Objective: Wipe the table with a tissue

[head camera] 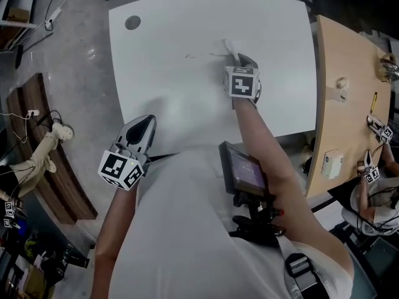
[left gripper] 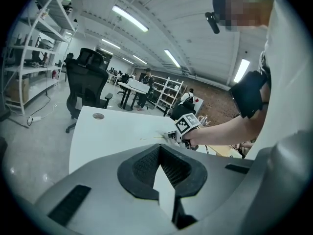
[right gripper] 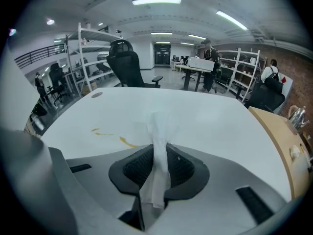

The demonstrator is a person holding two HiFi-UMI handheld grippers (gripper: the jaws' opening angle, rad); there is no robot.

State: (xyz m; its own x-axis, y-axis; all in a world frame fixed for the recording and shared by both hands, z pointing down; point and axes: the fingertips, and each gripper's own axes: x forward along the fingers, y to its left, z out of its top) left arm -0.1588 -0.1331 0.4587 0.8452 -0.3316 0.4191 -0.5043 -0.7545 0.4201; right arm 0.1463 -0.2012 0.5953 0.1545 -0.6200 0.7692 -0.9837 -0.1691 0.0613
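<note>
My right gripper [head camera: 240,60] reaches over the middle of the white table [head camera: 187,98], shut on a white tissue [right gripper: 157,131] whose loose end [head camera: 230,46] sticks out past the jaws and rests on the tabletop. Thin yellowish-brown streaks [right gripper: 128,142] lie on the table just left of the tissue, and they show faintly in the head view [head camera: 190,55]. My left gripper [head camera: 144,122] hovers at the table's near edge with its fingertips together and nothing between them [left gripper: 159,151]. From there I see the right gripper [left gripper: 172,136] far across the table.
A round cable hole [head camera: 132,22] sits at the table's far left corner. A wooden desk [head camera: 349,92] with small items adjoins the right side. A black office chair [right gripper: 128,62] stands beyond the far edge, with shelving and other desks behind.
</note>
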